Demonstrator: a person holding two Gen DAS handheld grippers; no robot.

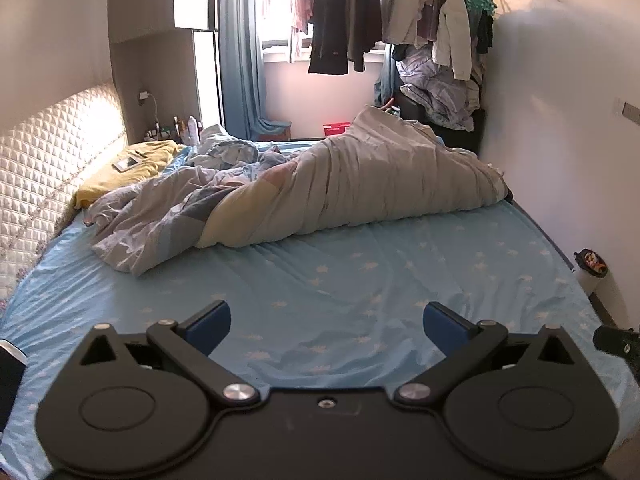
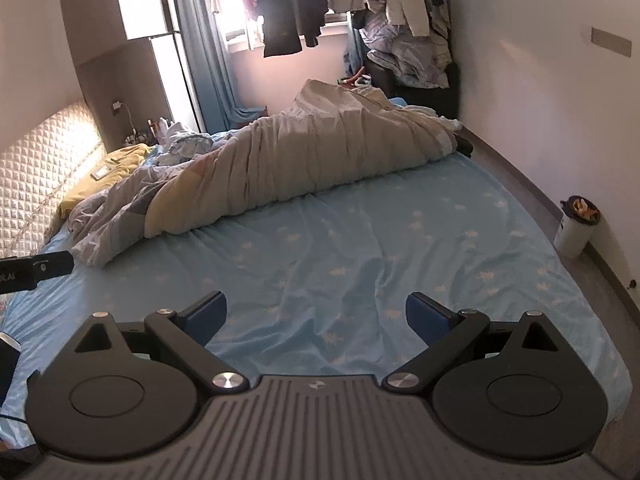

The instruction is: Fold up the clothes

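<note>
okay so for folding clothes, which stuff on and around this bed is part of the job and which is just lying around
Belongs to the job:
- left gripper, open, empty
- right gripper, open, empty
- hanging clothes, possibly

Just lying about:
- rumpled duvet
- yellow pillow
- phone on that pillow
- white bin by the wall

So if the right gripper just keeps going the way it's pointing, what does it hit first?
Probably the bare blue star-print sheet: the open right gripper tilts down at it, with nothing between. The rumpled duvet lies farther on.
</note>
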